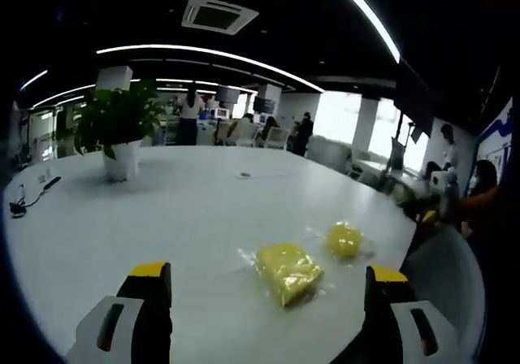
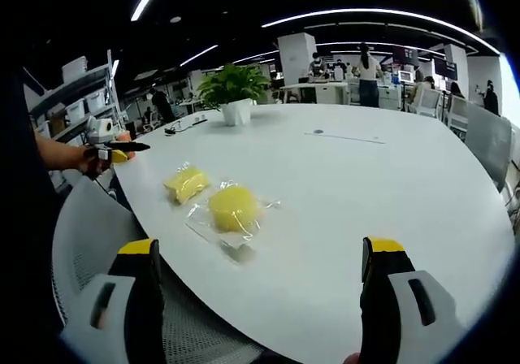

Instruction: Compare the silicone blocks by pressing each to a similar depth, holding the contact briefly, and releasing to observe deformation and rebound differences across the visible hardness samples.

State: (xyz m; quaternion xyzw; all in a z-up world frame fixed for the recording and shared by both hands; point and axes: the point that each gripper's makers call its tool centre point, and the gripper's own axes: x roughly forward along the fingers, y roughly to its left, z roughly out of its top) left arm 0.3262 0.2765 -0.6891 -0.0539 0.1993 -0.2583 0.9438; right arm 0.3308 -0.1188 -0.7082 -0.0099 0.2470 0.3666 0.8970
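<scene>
My left claw (image 1: pixel 266 287) and right claw (image 2: pixel 258 270) both hang apart, gripping nothing. Two bagged yellow blocks, a flat one (image 2: pixel 186 183) and a round one (image 2: pixel 233 207), lie just beside each other near the table's (image 2: pixel 390 185) curved near edge, with bare white tabletop stretching beyond to the plant (image 2: pixel 233 90).

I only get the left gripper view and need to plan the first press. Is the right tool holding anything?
Observer: No. The right tool has its jaws wide apart with nothing between them.
Operator: Which block is nearer to it?
Observer: The round block, in its clear bag. The flat block lies beyond it, toward the left tool.
Operator: Is either block being touched?
Observer: No. The left tool is off the edge of the table, clear of both.
</scene>
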